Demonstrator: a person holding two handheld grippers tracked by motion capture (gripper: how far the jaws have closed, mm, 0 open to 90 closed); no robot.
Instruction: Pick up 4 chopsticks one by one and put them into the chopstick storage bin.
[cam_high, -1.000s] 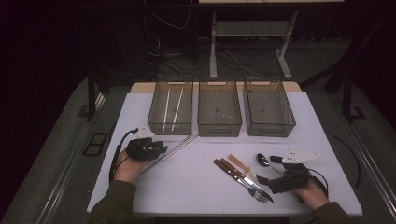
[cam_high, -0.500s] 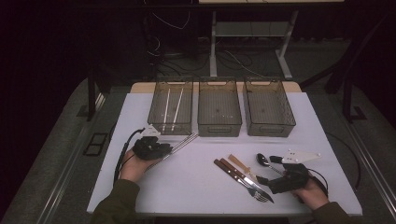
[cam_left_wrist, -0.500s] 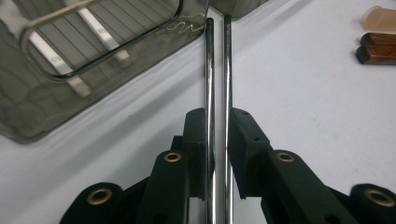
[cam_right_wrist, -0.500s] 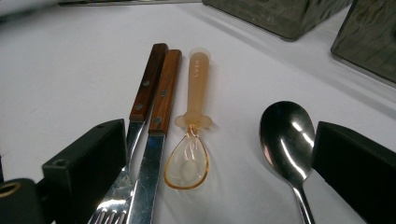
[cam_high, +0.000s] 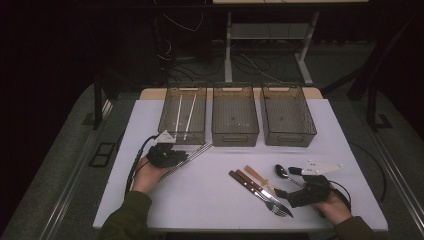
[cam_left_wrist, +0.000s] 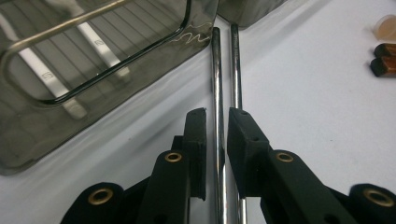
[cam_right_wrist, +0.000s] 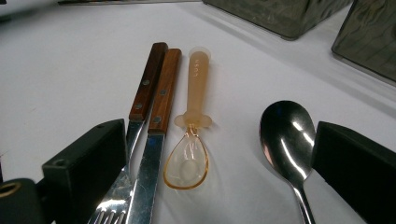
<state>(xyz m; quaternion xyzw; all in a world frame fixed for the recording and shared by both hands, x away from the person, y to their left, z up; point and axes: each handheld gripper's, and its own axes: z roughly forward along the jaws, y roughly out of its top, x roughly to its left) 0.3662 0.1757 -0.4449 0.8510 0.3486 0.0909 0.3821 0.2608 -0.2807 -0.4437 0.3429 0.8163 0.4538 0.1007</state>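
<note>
From the high view, I have the left gripper (cam_high: 176, 156) low on the white table (cam_high: 210, 200), just in front of the leftmost of three smoky plastic bins (cam_high: 183, 114), which holds two pale sticks. Its fingers have just been closing, with a pair of metal chopsticks (cam_high: 192, 155) between them; the chopsticks lie slantwise on the table, their far ends close to that bin's front wall. The middle bin (cam_high: 235, 115) and the right bin (cam_high: 287, 114) sit side by side next to it. My right gripper (cam_high: 285, 194) rests near the table's front right, well apart from the left one, beside a small group of cutlery.

In the left gripper view, I see the two black fingers (cam_left_wrist: 196, 140) drawn close around the chopsticks (cam_left_wrist: 217, 93). One rod runs up the narrow gap between them; the second runs just beside it and passes behind the right finger. Whether the pads actually press on the metal I cannot tell. The bin's corner (cam_left_wrist: 140, 46) sits just left of the rods' far ends.

In the right gripper view, my fingers (cam_right_wrist: 88, 163) stand spread wide, pinching nothing. Between them on the table lie a wooden-handled fork (cam_right_wrist: 140, 102), a wooden-handled knife (cam_right_wrist: 161, 102) touching it, a clear amber plastic spoon (cam_right_wrist: 189, 158) and a metal spoon (cam_right_wrist: 286, 140) just beside the right finger.
</note>
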